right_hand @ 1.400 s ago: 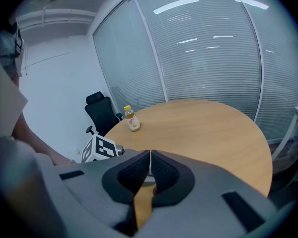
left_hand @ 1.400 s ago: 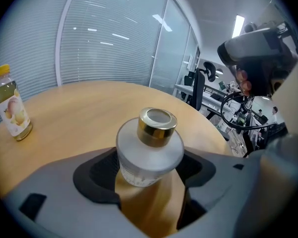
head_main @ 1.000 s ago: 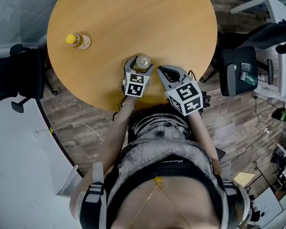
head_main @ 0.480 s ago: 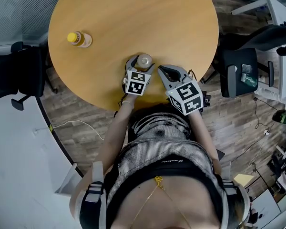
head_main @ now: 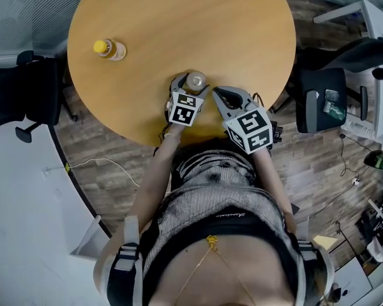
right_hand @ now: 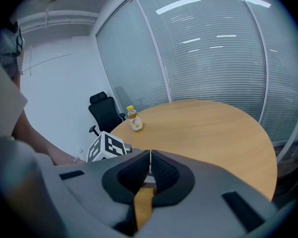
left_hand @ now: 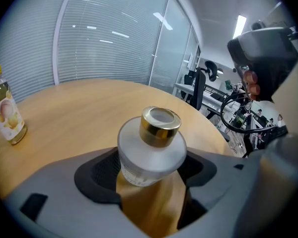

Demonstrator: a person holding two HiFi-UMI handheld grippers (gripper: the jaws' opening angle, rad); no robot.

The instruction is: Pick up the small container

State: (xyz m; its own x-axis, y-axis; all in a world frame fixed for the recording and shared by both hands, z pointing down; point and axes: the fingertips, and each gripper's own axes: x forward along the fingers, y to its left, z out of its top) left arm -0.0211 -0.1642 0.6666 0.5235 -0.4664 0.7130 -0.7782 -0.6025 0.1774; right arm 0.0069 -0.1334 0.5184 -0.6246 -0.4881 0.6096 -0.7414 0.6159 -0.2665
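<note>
The small container is a frosted white jar with a gold cap; in the head view the container stands near the round table's front edge. My left gripper is shut on it, its dark pads pressing the jar's two sides in the left gripper view, where the left gripper fills the lower frame. My right gripper hovers just right of it with its jaws closed and nothing between them; the right gripper shows its pads touching in its own view.
A yellow-capped drink bottle stands at the far left of the wooden table; the same bottle shows in the right gripper view. Black office chairs sit right and left of the table. Glass walls with blinds lie beyond.
</note>
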